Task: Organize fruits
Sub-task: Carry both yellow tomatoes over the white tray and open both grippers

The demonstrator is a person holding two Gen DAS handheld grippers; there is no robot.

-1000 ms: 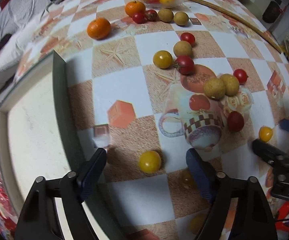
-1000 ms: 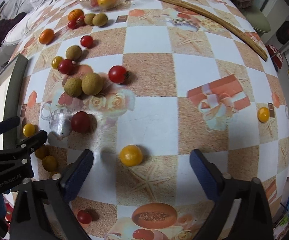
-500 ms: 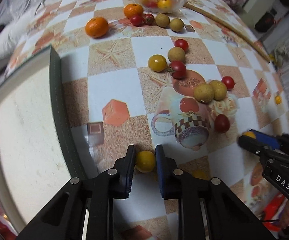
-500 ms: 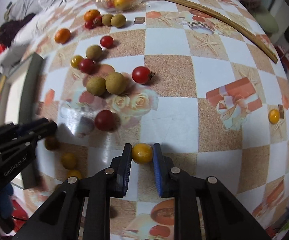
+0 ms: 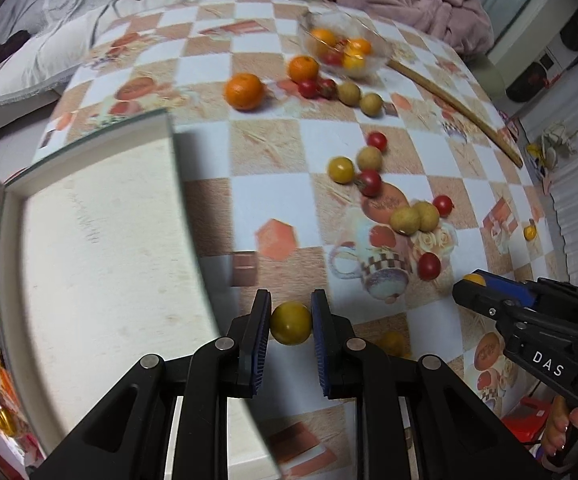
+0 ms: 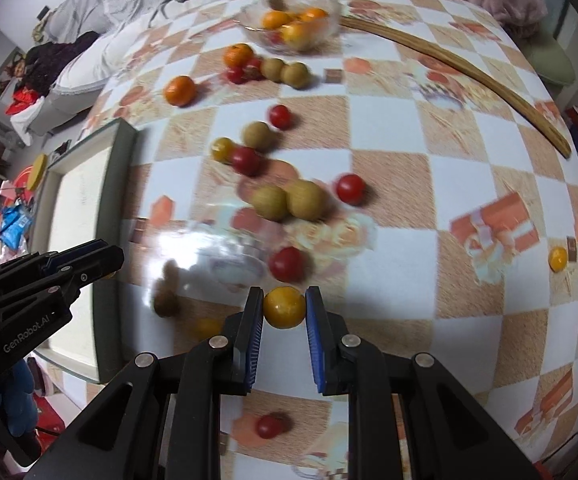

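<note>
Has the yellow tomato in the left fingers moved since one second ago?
Yes. The yellow tomato, gripped by the left gripper, has shifted left toward the tray, judged against the printed cup.

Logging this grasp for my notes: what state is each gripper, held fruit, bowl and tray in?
Left gripper: jaws shut on a yellow tomato.
Left yellow tomato: clamped, at the table edge beside the tray.
Right gripper: jaws shut on a yellow-orange tomato.
Right yellow-orange tomato: clamped.
Glass bowl: upright, holding fruit.
Tray: holds no fruit.
</note>
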